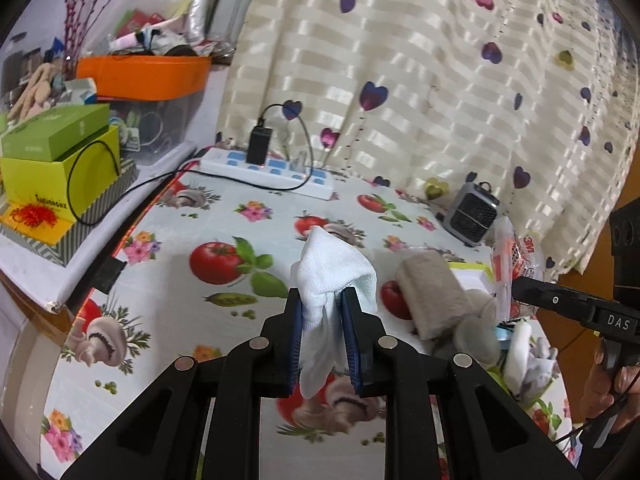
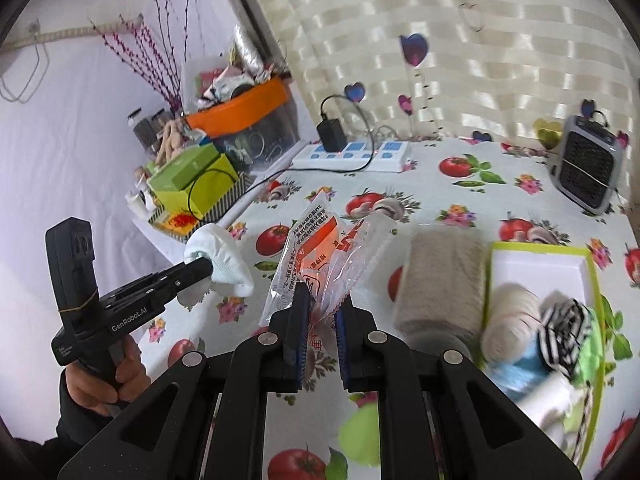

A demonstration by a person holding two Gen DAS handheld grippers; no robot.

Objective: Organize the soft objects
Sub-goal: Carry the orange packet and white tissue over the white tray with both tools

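My left gripper (image 1: 322,300) is shut on a white sock (image 1: 334,272) and holds it above the table; it also shows in the right wrist view (image 2: 220,256). My right gripper (image 2: 322,300) is shut on a clear plastic packet with orange print (image 2: 320,248), also seen in the left wrist view (image 1: 506,264). A beige rolled cloth (image 2: 440,280) lies beside a green-rimmed box (image 2: 540,250) that holds rolled socks: a cream roll (image 2: 510,320), a black-and-white striped one (image 2: 564,324) and a light blue one (image 2: 516,372).
The table has a tomato-print cover (image 1: 192,312). A white power strip (image 1: 272,168) with a black charger lies at the back. A small grey heater (image 2: 586,164) stands at back right. Green boxes (image 1: 56,160) and an orange-lidded bin (image 1: 144,76) crowd the left shelf. A curtain (image 1: 440,80) hangs behind.
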